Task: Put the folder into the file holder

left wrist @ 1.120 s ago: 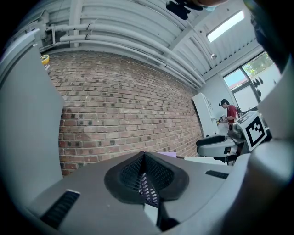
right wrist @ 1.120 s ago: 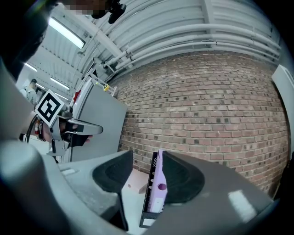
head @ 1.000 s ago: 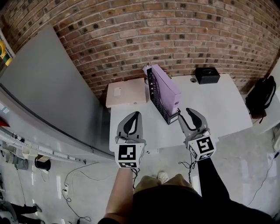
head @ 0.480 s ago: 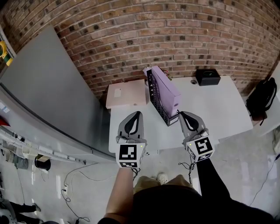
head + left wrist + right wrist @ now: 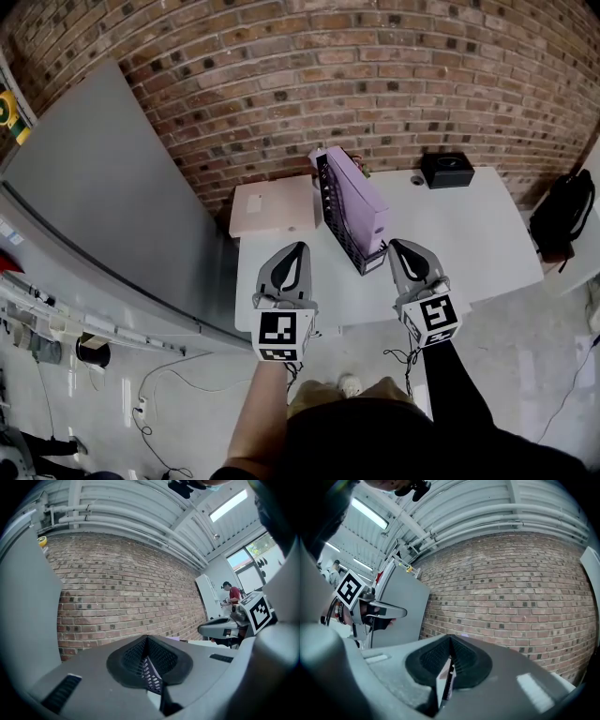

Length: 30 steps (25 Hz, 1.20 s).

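Folder, standing in the file holder, is looking light and stiff; we are holding left tool and right tool pressed together; its top edge suits pinching.

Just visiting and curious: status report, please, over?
Shut and empty: left hand-held gripper, right hand-held gripper. The purple folder stands in the file holder; beige folder lies flat beside it. Nothing in the way.
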Motion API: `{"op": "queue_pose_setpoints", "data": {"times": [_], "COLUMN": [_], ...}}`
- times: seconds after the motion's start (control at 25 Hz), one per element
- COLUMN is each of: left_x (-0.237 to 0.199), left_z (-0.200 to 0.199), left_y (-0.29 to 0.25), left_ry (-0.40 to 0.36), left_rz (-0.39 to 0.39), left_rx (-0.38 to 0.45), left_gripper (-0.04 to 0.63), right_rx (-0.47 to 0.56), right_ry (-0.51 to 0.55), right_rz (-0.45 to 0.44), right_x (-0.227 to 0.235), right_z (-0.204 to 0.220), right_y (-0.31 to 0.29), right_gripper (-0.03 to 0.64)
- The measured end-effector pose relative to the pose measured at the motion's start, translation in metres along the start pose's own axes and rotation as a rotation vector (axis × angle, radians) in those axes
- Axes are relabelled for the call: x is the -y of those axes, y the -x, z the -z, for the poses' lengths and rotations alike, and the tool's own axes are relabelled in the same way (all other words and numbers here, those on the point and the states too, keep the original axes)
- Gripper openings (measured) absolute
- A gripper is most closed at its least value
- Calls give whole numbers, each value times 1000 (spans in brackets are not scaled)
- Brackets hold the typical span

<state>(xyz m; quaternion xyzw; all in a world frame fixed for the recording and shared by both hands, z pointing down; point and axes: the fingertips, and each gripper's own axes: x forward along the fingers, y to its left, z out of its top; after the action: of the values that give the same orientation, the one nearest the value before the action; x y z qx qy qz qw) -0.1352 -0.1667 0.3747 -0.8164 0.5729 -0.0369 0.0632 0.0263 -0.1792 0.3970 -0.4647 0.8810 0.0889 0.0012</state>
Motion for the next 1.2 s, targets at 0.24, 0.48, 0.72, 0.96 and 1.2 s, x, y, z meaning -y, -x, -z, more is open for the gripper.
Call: {"op": "queue_pose_setpoints", "data": {"times": [0.24, 0.48, 0.72, 0.96, 1.2], "left_x": [2, 3, 3, 4, 5], "left_z": [1, 1, 0, 1, 2], "left_y": [1, 2, 3, -1, -7], "left_ry": [7, 7, 5, 3, 7], "left_rz": [9, 2, 3, 4, 6], "left_rx": [-4, -1, 6, -1, -5], "left_gripper": [3, 3, 3, 3, 3], "right_rx": [6, 4, -10, -11, -19], "right_ry": [13, 16, 34, 19, 17], "right_rz": [7, 6, 9, 8, 3], "right_x": [-2, -2, -2, 1, 3], "right_z": [-1, -1, 1, 3, 6], "right_y": [-1, -3, -3, -4, -5], "right_gripper": [0, 0, 0, 0, 0]}}
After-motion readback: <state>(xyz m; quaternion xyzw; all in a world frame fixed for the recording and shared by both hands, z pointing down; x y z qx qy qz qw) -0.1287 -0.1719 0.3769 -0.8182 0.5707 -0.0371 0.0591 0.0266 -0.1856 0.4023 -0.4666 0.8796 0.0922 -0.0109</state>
